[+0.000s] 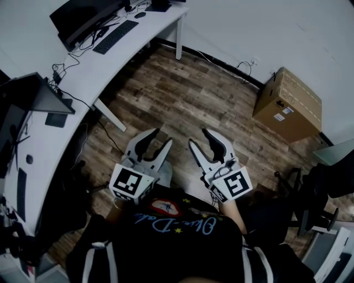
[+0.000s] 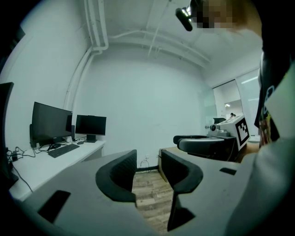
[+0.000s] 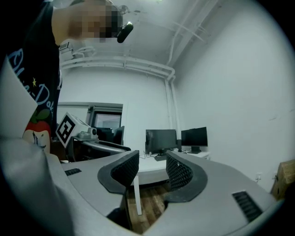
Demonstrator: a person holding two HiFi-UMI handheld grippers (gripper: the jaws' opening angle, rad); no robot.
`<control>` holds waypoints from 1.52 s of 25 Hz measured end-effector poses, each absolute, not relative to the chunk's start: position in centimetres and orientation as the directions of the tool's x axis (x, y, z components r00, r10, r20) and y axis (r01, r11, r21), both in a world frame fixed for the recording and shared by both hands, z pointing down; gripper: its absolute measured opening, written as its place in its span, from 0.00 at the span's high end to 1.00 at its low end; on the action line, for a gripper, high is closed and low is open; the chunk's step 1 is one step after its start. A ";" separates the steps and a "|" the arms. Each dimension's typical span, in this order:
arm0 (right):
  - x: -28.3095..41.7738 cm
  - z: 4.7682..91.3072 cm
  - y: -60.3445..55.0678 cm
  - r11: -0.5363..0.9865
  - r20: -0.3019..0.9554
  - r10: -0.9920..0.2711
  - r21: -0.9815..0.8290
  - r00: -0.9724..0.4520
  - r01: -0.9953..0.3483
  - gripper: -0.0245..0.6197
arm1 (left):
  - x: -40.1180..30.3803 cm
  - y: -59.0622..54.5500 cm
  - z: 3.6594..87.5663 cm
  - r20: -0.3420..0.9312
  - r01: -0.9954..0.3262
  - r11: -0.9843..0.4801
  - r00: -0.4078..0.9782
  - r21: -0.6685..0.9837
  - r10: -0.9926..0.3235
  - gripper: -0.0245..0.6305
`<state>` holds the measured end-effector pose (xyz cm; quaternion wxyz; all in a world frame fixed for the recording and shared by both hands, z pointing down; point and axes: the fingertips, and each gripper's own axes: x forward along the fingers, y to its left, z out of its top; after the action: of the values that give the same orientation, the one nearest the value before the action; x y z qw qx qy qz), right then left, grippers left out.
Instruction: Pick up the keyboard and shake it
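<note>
A black keyboard (image 1: 115,37) lies on the white desk (image 1: 83,72) at the far upper left, in front of a dark monitor (image 1: 83,16). The left gripper view shows the same keyboard (image 2: 63,150) small on the desk at the left. Both grippers hang over the wooden floor in front of the person's chest, far from the keyboard. My left gripper (image 1: 161,138) is open with nothing between its jaws, and only floor shows in the gap of the left gripper (image 2: 148,159). My right gripper (image 1: 199,137) is open and empty too, as the right gripper (image 3: 152,161) shows in its own view.
The desk runs along the left side, with cables, a second monitor (image 1: 33,94) and a white leg (image 1: 178,38). A cardboard box (image 1: 287,105) stands by the wall at the right. A dark office chair (image 1: 315,199) is at the lower right.
</note>
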<state>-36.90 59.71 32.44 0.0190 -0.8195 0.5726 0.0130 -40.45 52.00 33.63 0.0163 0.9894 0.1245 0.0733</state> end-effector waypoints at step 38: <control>-12.9 32.8 30.3 -0.265 0.050 -0.963 -0.006 0.264 -0.964 0.72 | -17.1 21.6 35.0 0.107 0.164 -0.973 0.977 0.162 0.183 0.73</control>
<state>-12.87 30.27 32.75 -0.0127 -0.7949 0.6063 -0.0218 -17.11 21.63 34.97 0.0761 0.9914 0.0875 0.0608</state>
